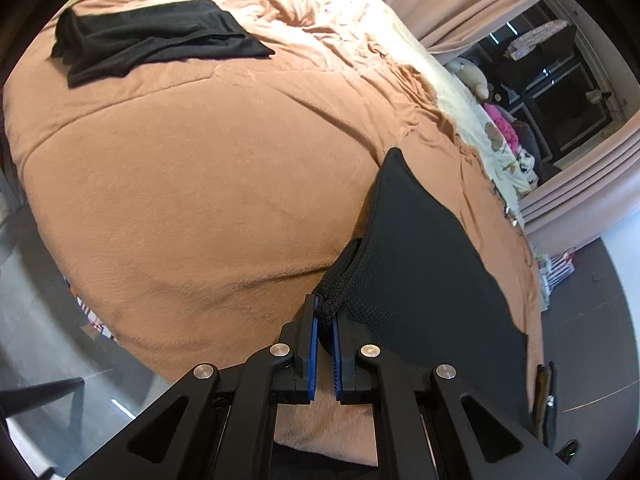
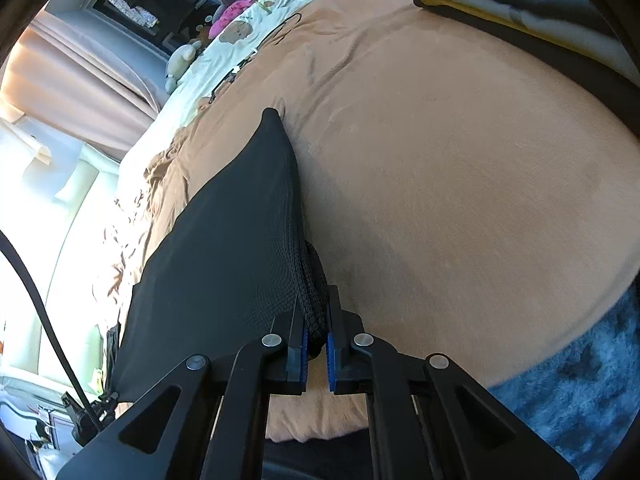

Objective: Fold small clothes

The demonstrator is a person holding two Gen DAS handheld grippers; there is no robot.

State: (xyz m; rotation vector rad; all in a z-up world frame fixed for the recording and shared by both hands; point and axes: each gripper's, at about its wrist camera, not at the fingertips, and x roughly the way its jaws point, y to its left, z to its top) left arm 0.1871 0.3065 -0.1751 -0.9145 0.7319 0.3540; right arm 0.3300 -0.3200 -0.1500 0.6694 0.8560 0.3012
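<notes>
Holding a black garment (image 1: 420, 248) (image 2: 224, 240) stretched above the bed (image 1: 180, 200), left hand-held gripper (image 1: 325, 320) and right hand-held gripper (image 2: 316, 320) each clenching its knit edge. Folding barely beginning; black cloth (image 1: 156, 40) lying far left, folded stack (image 2: 520, 4) lying far right.

A home bedroom — a bed (image 1: 192, 184) under a tan blanket, pink curtains (image 1: 448, 4) by the window, stuffed toys (image 2: 182, 58) along its far edge.

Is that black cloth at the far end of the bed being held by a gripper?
No, the black cloth lies alone on the blanket; the left gripper grips another garment.
</notes>
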